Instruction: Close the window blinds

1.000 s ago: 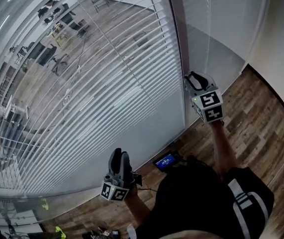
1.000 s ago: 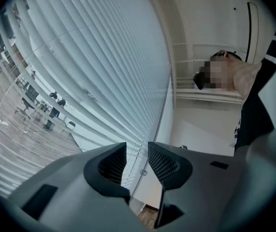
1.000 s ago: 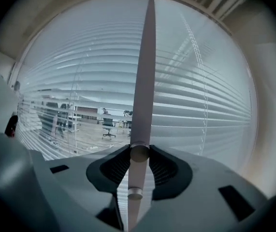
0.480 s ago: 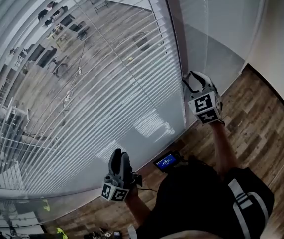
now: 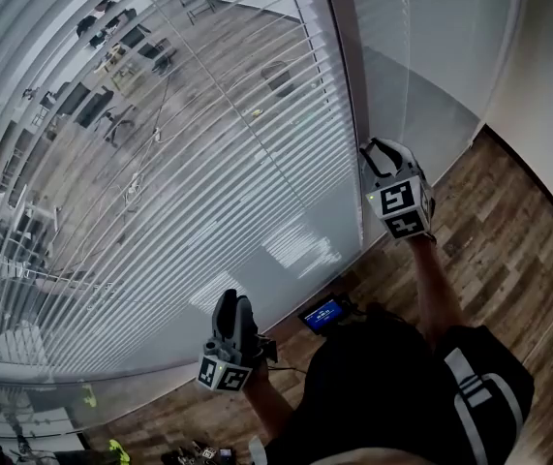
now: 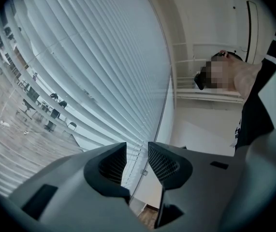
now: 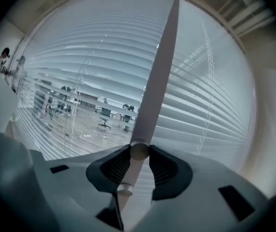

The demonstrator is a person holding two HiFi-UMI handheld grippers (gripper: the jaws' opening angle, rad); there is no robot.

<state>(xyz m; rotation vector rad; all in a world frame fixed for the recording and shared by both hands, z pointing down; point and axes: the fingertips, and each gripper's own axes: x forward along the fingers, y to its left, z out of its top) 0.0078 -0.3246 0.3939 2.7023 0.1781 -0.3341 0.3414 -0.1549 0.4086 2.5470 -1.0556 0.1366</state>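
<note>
In the head view the blinds [image 5: 208, 163] cover the big pane ahead. Their slats are tilted enough that desks and chairs show between them at the upper left, while the lower band reads as a flatter, paler sheet, so the closing looks only part done. The right gripper [image 5: 375, 153] is raised at the blinds' right edge, next to the frame [image 5: 346, 76], which is where a tilt control would hang. The wand itself cannot be made out from here. The left gripper [image 5: 233, 303] hangs low by the person's side, well apart from the slats and above the wood floor [image 5: 508, 221], apparently parked because this job needs one tool. In the left gripper view its jaws stand a little apart with nothing between them; only blinds and a wall lie beyond. In the right gripper view the wand [image 7: 154, 81] runs up across the slats, and its lower end sits between the two pads. The jaws are closed on it near the tip, with a short stub showing below the grip. Holding it that low likely gives the most twist, and the next move is probably to roll the wand until the slats lie flat.
</note>
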